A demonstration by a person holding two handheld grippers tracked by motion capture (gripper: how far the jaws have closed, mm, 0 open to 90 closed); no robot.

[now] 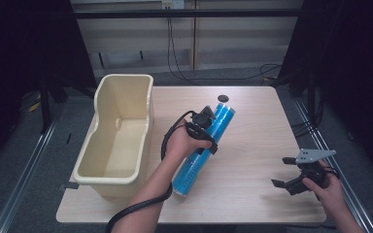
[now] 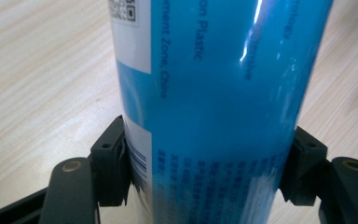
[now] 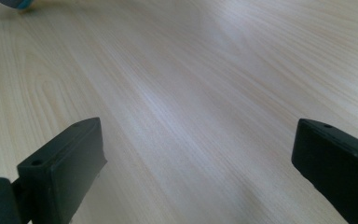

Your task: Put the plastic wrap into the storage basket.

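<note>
Your left gripper (image 1: 208, 132) is clamped across a long blue cylinder (image 1: 205, 149); in the left gripper view both pads press against its glossy printed sides, with the desk's pale wood grain showing past it on either side. In the high view the cylinder lies slantwise over the middle of the desk (image 1: 252, 126), its far end pointing toward a small dark disc (image 1: 223, 98) near the desk's back edge and its near end close to the front edge. Whether it touches the desk you cannot tell from these views.

To the left of the cylinder stands a cream plastic bin (image 1: 102, 172), open at the top, with one tall end toward the back of the desk and a lower rim toward you. Its inside shows only bare cream walls and floor. The cylinder is beside the bin, outside it, and the two are close but not touching.

Your right gripper (image 1: 285, 172) sits low at the right front corner of the desk, well apart from the cylinder. Its jaws stand wide apart with only bare wood between them.
</note>
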